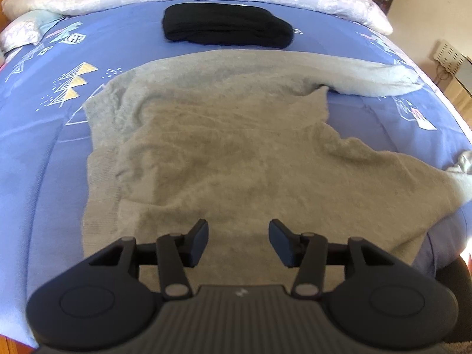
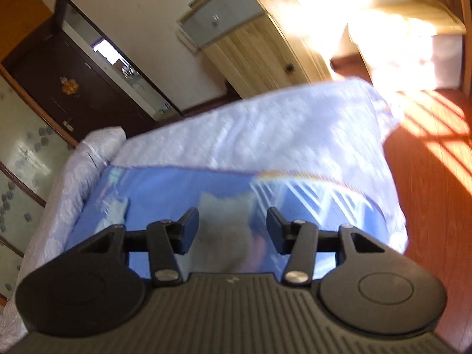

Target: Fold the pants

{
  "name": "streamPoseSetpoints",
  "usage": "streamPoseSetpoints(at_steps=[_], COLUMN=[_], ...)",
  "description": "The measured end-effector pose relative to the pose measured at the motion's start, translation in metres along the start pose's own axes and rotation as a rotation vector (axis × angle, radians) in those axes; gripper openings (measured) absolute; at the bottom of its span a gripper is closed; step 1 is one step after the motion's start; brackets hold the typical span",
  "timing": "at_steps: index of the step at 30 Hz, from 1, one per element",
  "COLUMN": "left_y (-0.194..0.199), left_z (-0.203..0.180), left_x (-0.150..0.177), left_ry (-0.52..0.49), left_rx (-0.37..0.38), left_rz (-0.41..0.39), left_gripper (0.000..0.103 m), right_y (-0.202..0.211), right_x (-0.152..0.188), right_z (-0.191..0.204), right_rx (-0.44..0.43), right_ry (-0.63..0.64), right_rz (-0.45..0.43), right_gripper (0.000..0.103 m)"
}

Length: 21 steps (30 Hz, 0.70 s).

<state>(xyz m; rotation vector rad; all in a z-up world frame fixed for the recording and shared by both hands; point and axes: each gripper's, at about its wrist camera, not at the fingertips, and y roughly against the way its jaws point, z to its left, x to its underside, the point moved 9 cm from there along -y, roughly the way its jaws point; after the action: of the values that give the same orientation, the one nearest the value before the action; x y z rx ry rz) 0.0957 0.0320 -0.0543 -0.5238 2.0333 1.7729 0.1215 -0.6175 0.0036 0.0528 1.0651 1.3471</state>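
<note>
here the left gripper (image 1: pixel 238 242) is hovering with its fingers spread apart and holding nothing, directly over the near edge of the grey pants (image 1: pixel 236 147). the right gripper (image 2: pixel 231 230) is also gaping empty, pointing off across the blue bedspread (image 2: pixel 165 188), so the left looks nearer. the pants are lying rumpled on the bed, legs trailing rightward, below a folded black garment (image 1: pixel 227 26).
</note>
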Motion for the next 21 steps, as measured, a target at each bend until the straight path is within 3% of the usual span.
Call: streamPoseSetpoints(at_steps=[2, 4, 5, 6, 8, 12, 16, 19, 21], left_y=[0.000, 0.000, 0.000, 0.001, 0.001, 0.001, -0.001, 0.002, 0.005], left_z=[-0.005, -0.009, -0.009, -0.008, -0.005, 0.003, 0.008, 0.014, 0.020], left_x=[0.002, 0.004, 0.005, 0.005, 0.006, 0.005, 0.002, 0.001, 0.002], left_ry=[-0.012, -0.018, -0.017, -0.015, -0.002, 0.017, 0.028, 0.041, 0.051], left_rx=[0.003, 0.008, 0.008, 0.007, 0.003, -0.006, -0.012, -0.021, -0.036], left_rz=[0.004, 0.006, 0.005, 0.005, 0.005, 0.007, 0.003, -0.007, -0.012], left_gripper=[0.048, 0.049, 0.049, 0.049, 0.049, 0.049, 0.049, 0.050, 0.051], right_y=[-0.016, -0.028, -0.033, -0.036, -0.031, 0.017, 0.057, 0.052, 0.022], right_x=[0.015, 0.026, 0.028, 0.031, 0.028, -0.006, -0.033, -0.036, -0.030], right_z=[0.006, 0.018, 0.021, 0.023, 0.025, 0.042, 0.096, 0.144, 0.172], right_rx=[-0.010, -0.025, -0.017, -0.025, -0.051, -0.124, -0.207, -0.187, -0.152], right_ry=[0.006, 0.039, 0.056, 0.039, -0.019, -0.044, 0.049, 0.161, 0.229], right_rz=[0.060, 0.077, 0.094, 0.127, 0.111, -0.045, -0.196, -0.246, -0.222], right_gripper=[0.053, 0.041, 0.011, 0.005, 0.005, 0.005, 0.005, 0.005, 0.008])
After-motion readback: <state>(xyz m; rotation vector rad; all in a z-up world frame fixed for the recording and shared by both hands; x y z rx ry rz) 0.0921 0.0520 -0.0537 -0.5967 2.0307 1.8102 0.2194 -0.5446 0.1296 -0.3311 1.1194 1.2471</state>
